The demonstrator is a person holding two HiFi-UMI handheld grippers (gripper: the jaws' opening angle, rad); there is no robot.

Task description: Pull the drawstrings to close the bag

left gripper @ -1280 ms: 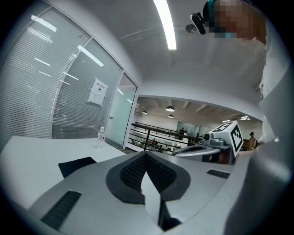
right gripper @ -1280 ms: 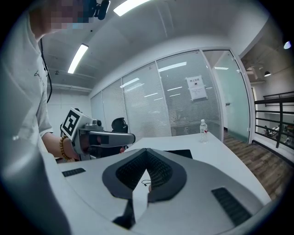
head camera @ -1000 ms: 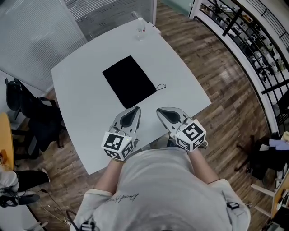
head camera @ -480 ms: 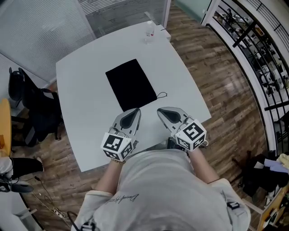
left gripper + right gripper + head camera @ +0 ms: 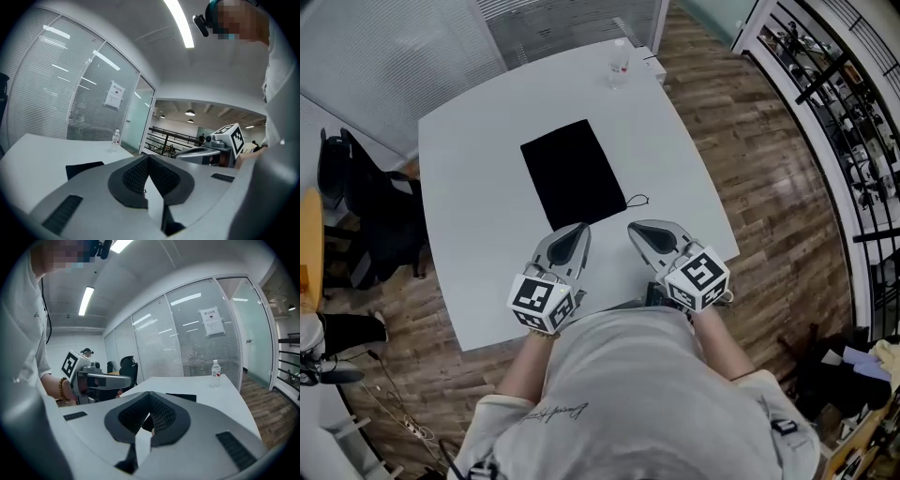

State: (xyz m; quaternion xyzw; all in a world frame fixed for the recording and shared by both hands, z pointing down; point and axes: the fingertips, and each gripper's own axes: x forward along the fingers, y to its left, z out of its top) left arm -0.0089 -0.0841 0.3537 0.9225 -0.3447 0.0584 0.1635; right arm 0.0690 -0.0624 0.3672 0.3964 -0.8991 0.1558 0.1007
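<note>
Hovering at the near edge of the table (image 5: pixel 469 187), left gripper (image 5: pixel 578 229) and right gripper (image 5: pixel 636 229) are pinched together, empty; black bag (image 5: pixel 573 173) lies flat beyond — its thin drawstring (image 5: pixel 637 201), near-right corner, could slip a careless pinch.

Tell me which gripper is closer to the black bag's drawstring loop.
Right. The right gripper sits just short of the drawstring loop; the left gripper is off to its left, at the black bag's near edge.

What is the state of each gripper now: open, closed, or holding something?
Left gripper: closed, holding nothing.
Right gripper: closed, holding nothing.
</note>
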